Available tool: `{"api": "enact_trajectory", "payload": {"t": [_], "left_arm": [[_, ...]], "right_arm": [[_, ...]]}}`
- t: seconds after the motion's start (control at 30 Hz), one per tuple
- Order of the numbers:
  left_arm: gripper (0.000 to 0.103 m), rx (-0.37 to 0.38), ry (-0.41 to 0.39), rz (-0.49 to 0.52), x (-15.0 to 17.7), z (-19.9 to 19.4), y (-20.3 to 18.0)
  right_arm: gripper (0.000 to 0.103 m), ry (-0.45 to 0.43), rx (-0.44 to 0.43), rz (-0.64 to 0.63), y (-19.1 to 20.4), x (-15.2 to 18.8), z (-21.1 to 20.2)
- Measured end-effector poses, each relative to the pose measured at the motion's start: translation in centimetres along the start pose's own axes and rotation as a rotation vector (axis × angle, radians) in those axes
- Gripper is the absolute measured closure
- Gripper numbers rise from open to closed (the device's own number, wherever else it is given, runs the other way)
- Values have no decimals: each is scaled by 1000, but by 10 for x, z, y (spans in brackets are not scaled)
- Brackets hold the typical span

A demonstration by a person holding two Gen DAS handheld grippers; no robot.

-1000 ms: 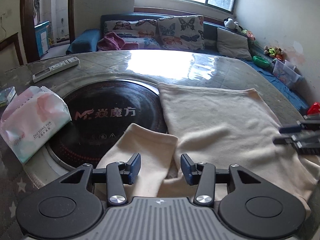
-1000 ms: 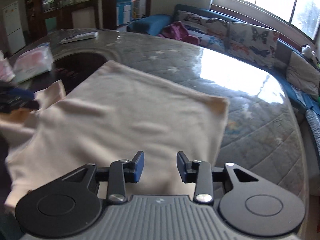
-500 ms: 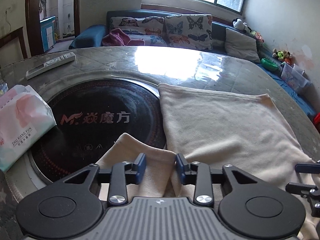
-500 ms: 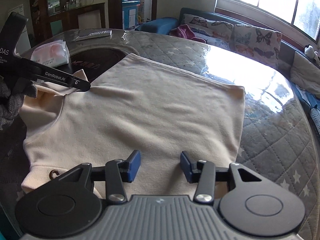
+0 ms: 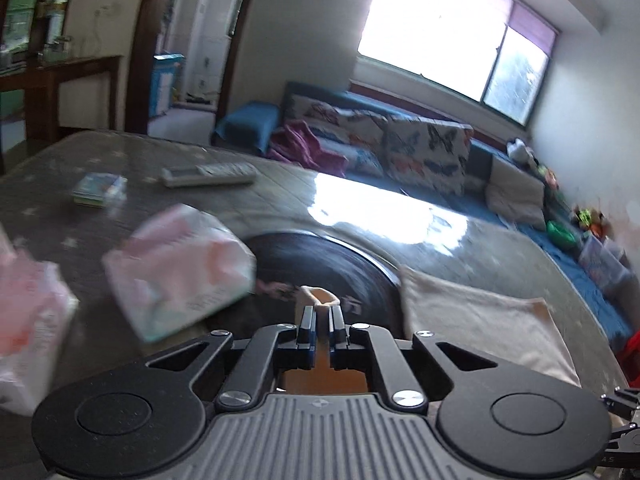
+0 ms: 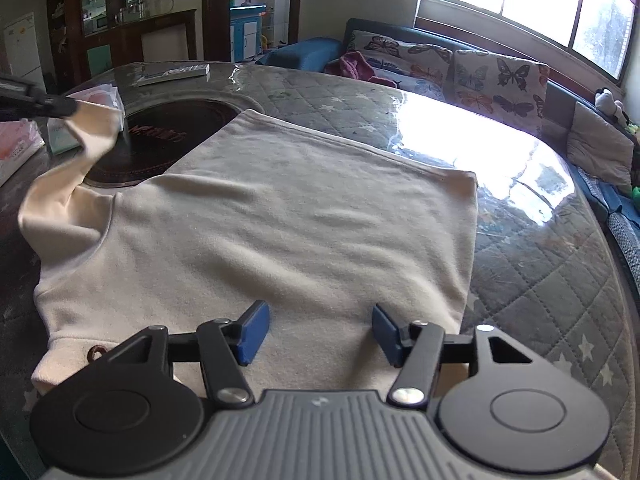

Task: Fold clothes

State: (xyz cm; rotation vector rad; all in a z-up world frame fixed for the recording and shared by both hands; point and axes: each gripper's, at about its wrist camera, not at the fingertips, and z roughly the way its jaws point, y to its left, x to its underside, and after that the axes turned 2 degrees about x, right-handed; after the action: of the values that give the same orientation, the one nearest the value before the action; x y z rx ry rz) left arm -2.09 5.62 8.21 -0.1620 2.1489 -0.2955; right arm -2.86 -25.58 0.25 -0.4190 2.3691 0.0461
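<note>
A cream sweatshirt [image 6: 280, 224] lies flat on the round table, hem toward the sofa. My left gripper [image 5: 320, 320] is shut on the end of its left sleeve [image 5: 319, 300] and holds it lifted above the table; in the right wrist view the sleeve [image 6: 76, 148] rises from the shoulder to that gripper at far left. My right gripper [image 6: 318, 334] is open and empty, low over the near part of the sweatshirt's body. The shirt body also shows in the left wrist view [image 5: 480, 316].
A dark round hotplate [image 6: 168, 140] sits in the table's middle, partly under the shirt. Tissue packs [image 5: 180, 272] lie at left, with a remote [image 5: 208, 174] and a small box [image 5: 100, 190] farther back. A sofa with butterfly cushions [image 6: 480, 72] stands behind the table.
My left gripper closed on the sleeve end and lifted it up and leftward, its view swinging left. My right gripper opened wider and stayed over the shirt body.
</note>
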Motion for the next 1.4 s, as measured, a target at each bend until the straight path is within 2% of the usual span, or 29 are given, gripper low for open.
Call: {"api": "enact_trajectory", "payload": {"t": [0.2, 0.3, 0.47, 0.57, 0.67, 0.83, 0.97, 1.03, 1.13, 1.23, 1.4], "left_arm": [[97, -79, -81, -48, 9, -54, 42], [97, -116, -79, -46, 22, -64, 56], [97, -188, -21, -23, 44, -49, 70], [97, -202, -15, -15, 48, -41, 71], [97, -198, -64, 7, 40, -43, 66], [96, -199, -120, 35, 28, -43, 62], [96, -257, -77, 42, 35, -33, 73], [95, -282, -36, 13, 40, -28, 83], [94, -282, -8, -30, 44, -29, 89], [93, -213, -9, -42, 44, -34, 79], [93, -96, 35, 27, 46, -25, 44]], "right_arm": [[44, -3, 17, -8, 6, 3, -5], [44, -2, -4, -50, 18, 2, -11], [44, -26, -79, -183, 57, -6, -19], [44, -52, -137, -241, 84, -16, -21], [44, -72, -178, -274, 107, -25, -17], [45, -49, -230, -301, 134, -33, 1], [46, -30, -280, -360, 152, -24, 2], [46, -36, -304, -397, 157, -20, -4], [46, -57, -320, -403, 160, -21, -10], [46, -56, -341, -383, 163, -27, -4], [46, -31, -405, -343, 168, -33, 6]]}}
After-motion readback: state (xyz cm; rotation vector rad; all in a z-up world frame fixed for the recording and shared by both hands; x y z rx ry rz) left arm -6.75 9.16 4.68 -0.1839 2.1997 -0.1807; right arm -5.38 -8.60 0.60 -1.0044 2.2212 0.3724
